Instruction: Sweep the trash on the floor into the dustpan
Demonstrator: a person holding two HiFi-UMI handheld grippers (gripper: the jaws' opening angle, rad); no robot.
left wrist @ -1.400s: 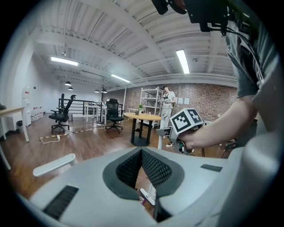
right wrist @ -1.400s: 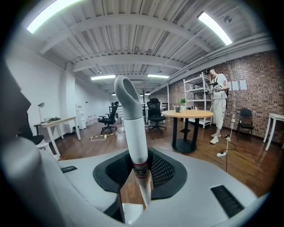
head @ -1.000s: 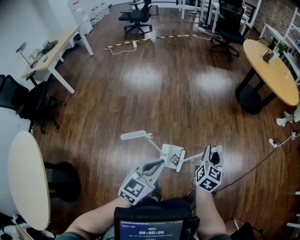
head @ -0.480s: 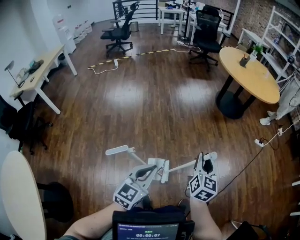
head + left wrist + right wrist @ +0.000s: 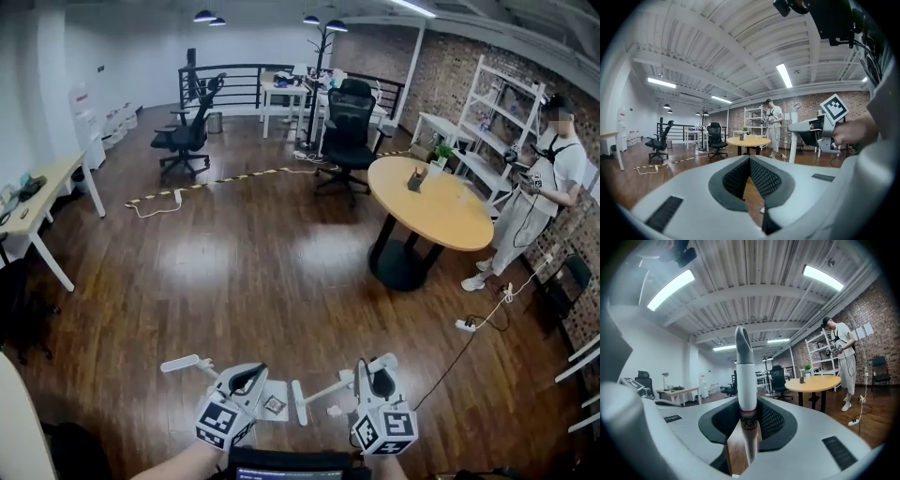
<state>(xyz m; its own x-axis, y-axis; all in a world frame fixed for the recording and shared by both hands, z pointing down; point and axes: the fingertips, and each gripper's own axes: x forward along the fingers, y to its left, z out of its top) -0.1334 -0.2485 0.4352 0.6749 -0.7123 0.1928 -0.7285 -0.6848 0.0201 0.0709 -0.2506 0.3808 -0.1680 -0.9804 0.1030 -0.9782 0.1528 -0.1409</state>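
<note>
My right gripper (image 5: pixel 367 386) (image 5: pixel 748 420) is shut on a white broom handle (image 5: pixel 746 380) with a grey tip and a red band. The handle stands upright between the jaws. In the head view it runs as a white stick (image 5: pixel 323 389) down to the left. My left gripper (image 5: pixel 255 389) (image 5: pixel 750 161) has its dark pads meeting at the tips, and nothing shows between them. A white bar with a flat end (image 5: pixel 180 363) sticks out to its left; I cannot tell what it is. The left gripper view shows the right gripper (image 5: pixel 820 129) close on its right.
Dark wood floor (image 5: pixel 244 281) lies ahead. A round wooden table (image 5: pixel 431 211) stands at centre right, with a person (image 5: pixel 539 187) beyond it. A power strip and cable (image 5: pixel 466 325) lie on the floor at right. There are office chairs (image 5: pixel 352 122) (image 5: pixel 187 141), a desk (image 5: pixel 28 211) and shelves (image 5: pixel 497 112).
The head view has tilted up, so the far room and the person now show. Both grippers sit lower in the frame. The right gripper still holds the handle.
</note>
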